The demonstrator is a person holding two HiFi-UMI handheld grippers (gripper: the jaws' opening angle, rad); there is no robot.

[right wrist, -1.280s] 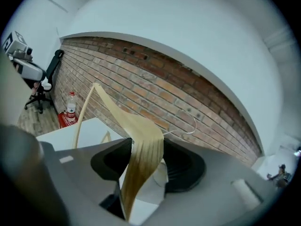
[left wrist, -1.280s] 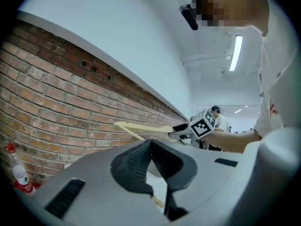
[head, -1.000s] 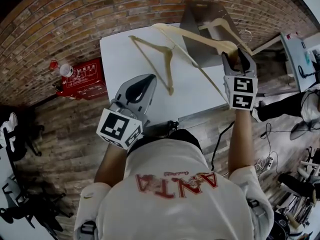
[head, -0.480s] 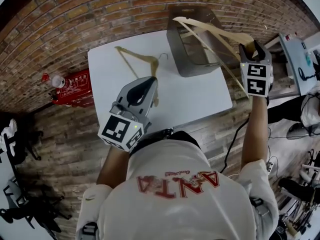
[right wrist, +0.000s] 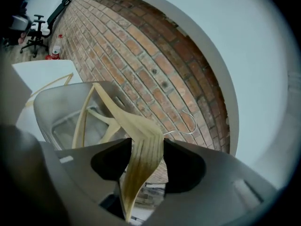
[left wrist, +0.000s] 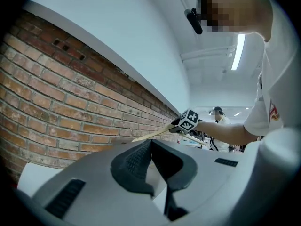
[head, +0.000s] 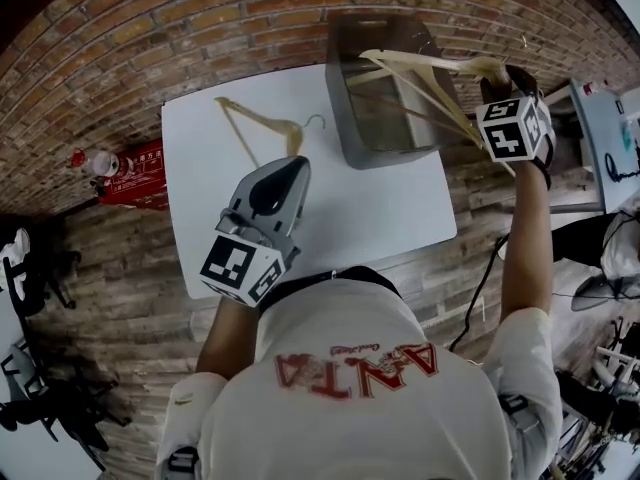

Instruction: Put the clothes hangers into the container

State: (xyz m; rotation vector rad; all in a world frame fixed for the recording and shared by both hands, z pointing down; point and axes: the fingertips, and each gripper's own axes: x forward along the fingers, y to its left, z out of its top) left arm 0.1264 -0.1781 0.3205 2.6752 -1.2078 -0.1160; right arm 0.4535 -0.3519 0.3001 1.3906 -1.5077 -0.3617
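My right gripper (head: 497,76) is shut on a pale wooden hanger (head: 420,63), gripped at its neck just under the wire hook. The hanger is held over the open grey container (head: 345,118) at the table's far right. In the right gripper view the hanger (right wrist: 117,114) runs out from between the jaws of the right gripper (right wrist: 146,147) over the container (right wrist: 47,102), where another hanger (right wrist: 107,130) lies inside. A third hanger (head: 262,123) lies on the white table (head: 380,208). My left gripper (head: 298,163) hovers just in front of it, shut and empty.
A brick wall runs behind the table. On the floor to the left sit a red box (head: 140,163) and a water bottle (head: 85,160), with black office chairs (head: 30,278) further left. A second table (head: 605,128) and floor cables are on the right.
My right gripper has carried its hanger to the right and away from me, from the container's front to above it. The left gripper has shifted along the table toward the lying hanger.
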